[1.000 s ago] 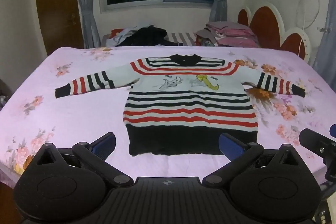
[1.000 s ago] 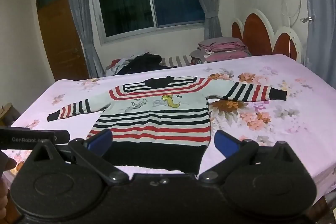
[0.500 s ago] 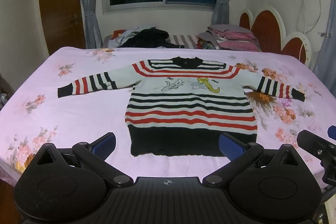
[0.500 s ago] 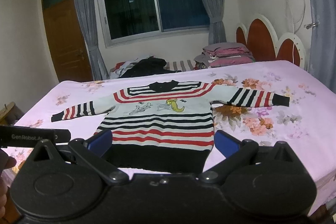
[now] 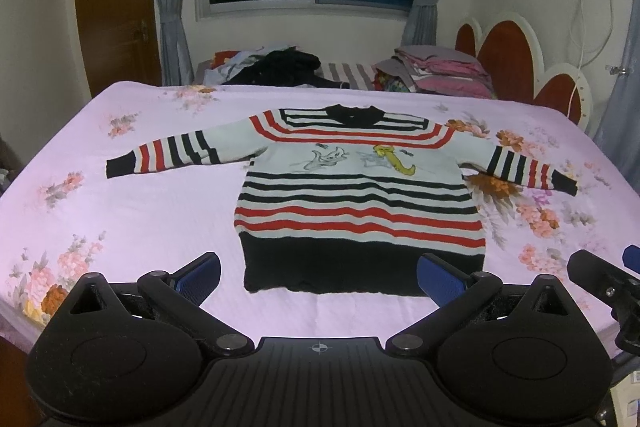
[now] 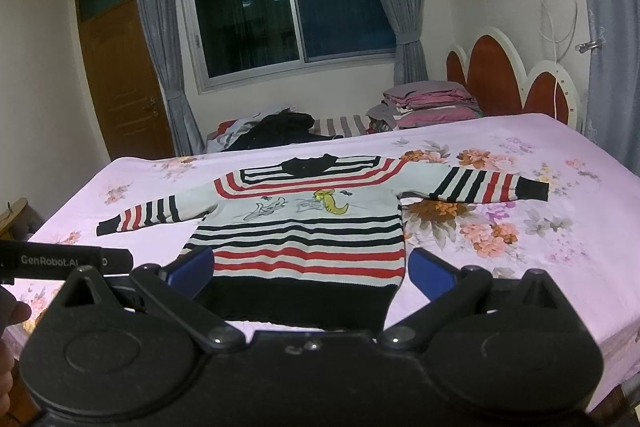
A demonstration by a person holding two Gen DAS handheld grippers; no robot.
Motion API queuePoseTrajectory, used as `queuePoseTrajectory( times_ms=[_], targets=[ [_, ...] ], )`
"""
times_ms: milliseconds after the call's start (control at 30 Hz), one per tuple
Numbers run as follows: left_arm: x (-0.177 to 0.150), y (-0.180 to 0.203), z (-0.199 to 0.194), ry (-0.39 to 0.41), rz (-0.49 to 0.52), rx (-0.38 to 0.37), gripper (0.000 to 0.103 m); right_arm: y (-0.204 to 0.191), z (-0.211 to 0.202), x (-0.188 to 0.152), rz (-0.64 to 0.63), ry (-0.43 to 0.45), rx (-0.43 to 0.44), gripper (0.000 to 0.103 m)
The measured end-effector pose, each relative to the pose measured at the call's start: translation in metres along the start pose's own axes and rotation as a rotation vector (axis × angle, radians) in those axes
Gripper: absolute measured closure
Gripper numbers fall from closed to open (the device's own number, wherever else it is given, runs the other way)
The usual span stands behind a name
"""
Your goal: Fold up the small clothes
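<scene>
A small striped sweater (image 5: 360,199) (image 6: 304,231), white with red and black bands, a cartoon print and a black hem, lies flat on the pink floral bedsheet (image 5: 120,219) (image 6: 520,267) with both sleeves spread out. My left gripper (image 5: 318,277) hovers open just before the black hem, nothing between its blue pads. My right gripper (image 6: 310,269) is open too, held above the near edge of the bed with the hem seen between its fingers. The right gripper's tip (image 5: 600,279) shows at the right edge of the left wrist view.
A pile of dark clothes (image 5: 280,67) and a stack of folded pink and grey bedding (image 5: 436,69) sit beyond the bed's far side. A red scalloped headboard (image 5: 520,55) stands on the right. A hand (image 6: 8,347) appears at the left edge of the right wrist view.
Both grippers have risen and tilted up slightly, so the sweater sits lower in each view. The sweater has not moved and both grippers stay open.
</scene>
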State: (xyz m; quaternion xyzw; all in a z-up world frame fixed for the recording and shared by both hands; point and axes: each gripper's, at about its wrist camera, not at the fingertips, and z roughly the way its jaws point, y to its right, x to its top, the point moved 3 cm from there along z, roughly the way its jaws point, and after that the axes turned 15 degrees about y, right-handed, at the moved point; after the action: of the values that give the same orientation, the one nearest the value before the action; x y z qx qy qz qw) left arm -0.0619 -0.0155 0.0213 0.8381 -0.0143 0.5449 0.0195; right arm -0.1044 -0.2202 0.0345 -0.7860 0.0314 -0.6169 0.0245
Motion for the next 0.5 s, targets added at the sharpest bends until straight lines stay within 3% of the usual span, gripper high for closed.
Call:
queuePoseTrajectory(
  times_ms=[500],
  targets=[
    [-0.0012, 0.0023, 0.0002, -0.003, -0.006, 0.002, 0.0, 0.002, -0.0024, -0.0005, 0.001, 0.003, -0.005, 0.0]
  ],
)
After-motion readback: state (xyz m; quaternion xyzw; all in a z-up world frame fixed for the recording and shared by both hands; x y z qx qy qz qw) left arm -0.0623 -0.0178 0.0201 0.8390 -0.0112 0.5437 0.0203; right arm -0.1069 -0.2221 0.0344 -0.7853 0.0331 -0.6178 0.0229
